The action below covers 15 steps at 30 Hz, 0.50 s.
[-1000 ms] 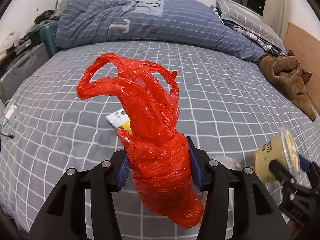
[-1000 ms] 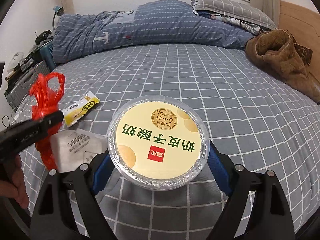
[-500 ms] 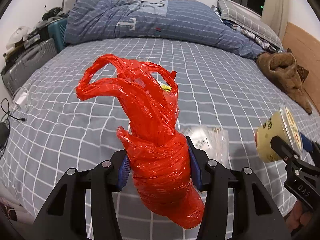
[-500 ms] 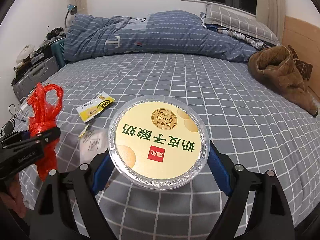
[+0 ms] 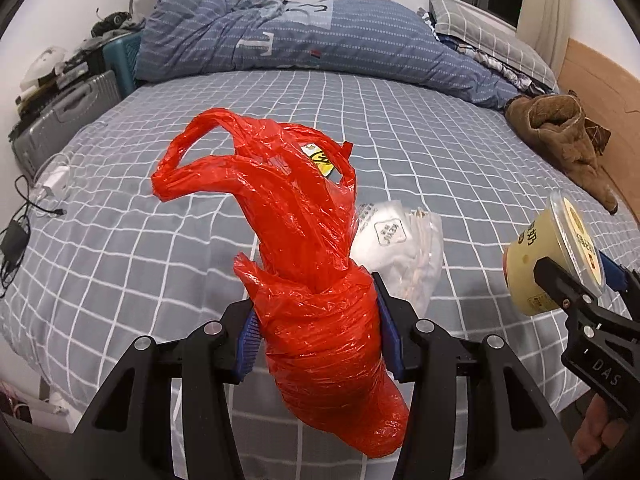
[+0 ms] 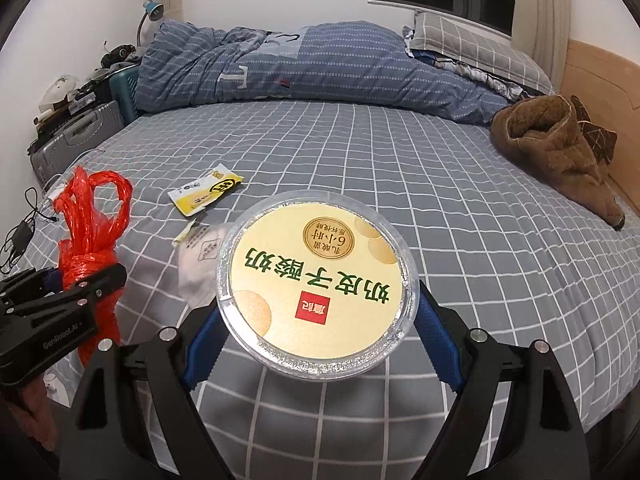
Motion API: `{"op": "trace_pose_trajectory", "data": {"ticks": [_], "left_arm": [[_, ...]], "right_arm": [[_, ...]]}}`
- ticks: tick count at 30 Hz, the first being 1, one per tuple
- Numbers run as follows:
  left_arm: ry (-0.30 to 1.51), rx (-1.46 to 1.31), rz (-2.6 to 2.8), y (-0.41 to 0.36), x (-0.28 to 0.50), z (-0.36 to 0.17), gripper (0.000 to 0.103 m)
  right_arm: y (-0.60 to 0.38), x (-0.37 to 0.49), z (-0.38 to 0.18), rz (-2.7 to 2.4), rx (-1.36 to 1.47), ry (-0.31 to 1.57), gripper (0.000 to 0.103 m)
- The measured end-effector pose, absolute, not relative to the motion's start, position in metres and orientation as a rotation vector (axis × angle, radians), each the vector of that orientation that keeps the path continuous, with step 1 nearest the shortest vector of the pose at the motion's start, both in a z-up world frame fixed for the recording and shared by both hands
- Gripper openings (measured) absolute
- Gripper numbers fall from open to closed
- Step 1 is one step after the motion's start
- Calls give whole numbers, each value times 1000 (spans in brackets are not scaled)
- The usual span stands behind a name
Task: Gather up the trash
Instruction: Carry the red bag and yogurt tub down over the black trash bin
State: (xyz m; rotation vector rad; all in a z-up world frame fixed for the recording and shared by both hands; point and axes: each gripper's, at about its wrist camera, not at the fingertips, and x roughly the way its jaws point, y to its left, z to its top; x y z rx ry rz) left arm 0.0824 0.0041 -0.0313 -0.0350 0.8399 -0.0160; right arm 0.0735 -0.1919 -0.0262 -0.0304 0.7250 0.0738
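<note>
The left claw is clenched on a twisted red bag, which hides most of the yellow wrapper beyond it. The right claw grips a lidded yogurt cup whose lid covers its sides and part of the clear packet on the bed.

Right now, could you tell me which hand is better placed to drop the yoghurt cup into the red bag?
Right, probably: the right tongs already grip the yoghurt cup. The left tongs clamp the red bag, bunched, so it needs opening first.
</note>
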Motion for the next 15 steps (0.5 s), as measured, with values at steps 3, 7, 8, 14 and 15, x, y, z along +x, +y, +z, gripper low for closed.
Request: {"op": "trace_pose_trajectory", "data": {"ticks": [3, 7, 8, 14, 15], "left_arm": [[845, -39, -15, 6, 71, -32, 48], [848, -45, -14, 8, 57, -31, 48], [850, -45, -15, 9, 53, -32, 48], [864, -47, -10, 10, 34, -35, 48], [865, -47, -10, 10, 30, -36, 48]], "right_arm": [[-193, 64, -26, 70, -27, 731, 81], [-193, 52, -27, 67, -20, 739, 81], [-193, 47, -26, 68, -21, 738, 81], [-190, 28, -25, 75, -11, 739, 81], [-190, 24, -25, 77, -11, 741, 81]]}}
